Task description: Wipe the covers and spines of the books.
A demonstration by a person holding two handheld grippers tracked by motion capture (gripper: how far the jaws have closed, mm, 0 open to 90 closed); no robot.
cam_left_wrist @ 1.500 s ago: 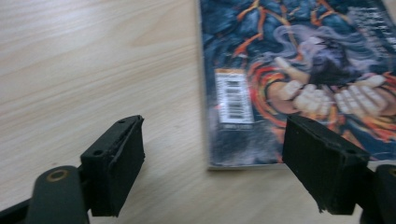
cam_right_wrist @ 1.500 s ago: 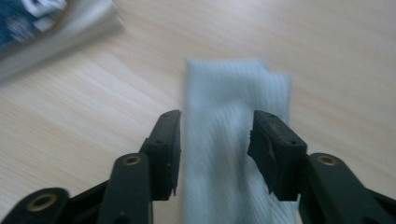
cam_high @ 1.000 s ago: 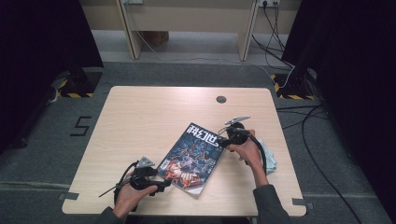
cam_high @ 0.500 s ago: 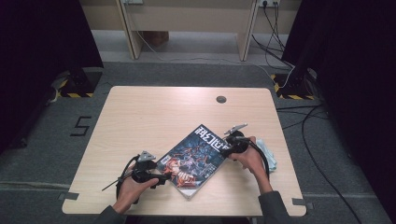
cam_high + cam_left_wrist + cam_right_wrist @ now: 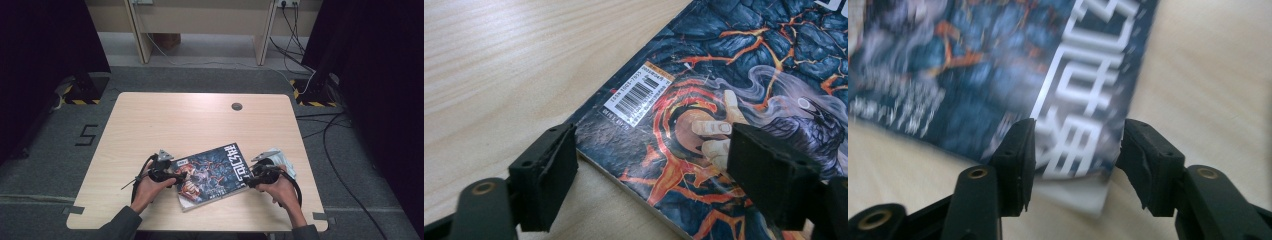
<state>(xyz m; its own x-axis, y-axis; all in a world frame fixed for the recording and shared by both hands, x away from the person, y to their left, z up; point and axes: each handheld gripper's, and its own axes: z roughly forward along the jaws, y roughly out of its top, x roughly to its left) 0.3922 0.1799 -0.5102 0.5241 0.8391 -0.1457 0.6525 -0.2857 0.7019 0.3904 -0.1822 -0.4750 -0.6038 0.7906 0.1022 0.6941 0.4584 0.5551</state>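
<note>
A dim room with grey carpet is lying around a pale wooden table (image 5: 150,125), whose round cable hole (image 5: 237,106) is sitting well clear near the far edge. Close to the near edge, a glossy paperback book with a dark lava-and-figure cover and large white lettering (image 5: 212,175) is lying flat. Its long axis is running slantwise, from the near left up toward the far right, so each hand is meeting one short end.

The left gripper (image 5: 176,176) is reaching in from the left over the barcode corner. In the left gripper view its jaws are standing wide apart, one beyond the book's edge over bare wood, the other above the cover (image 5: 734,80), gripping nothing.

The right gripper (image 5: 248,180) is coming in at the lettered end. In the right gripper view its jaws are straddling that end of the book (image 5: 1068,100) and have just been closing. A gap is showing at either pad, so they are not yet pressing. This one looks nearer to a grip, since the edge is already lying between its jaws.

A small whitish crumpled thing, perhaps a cloth or wrapper (image 5: 280,157), is lying just behind the right hand, beside the book's far right corner and out of the way.
</note>
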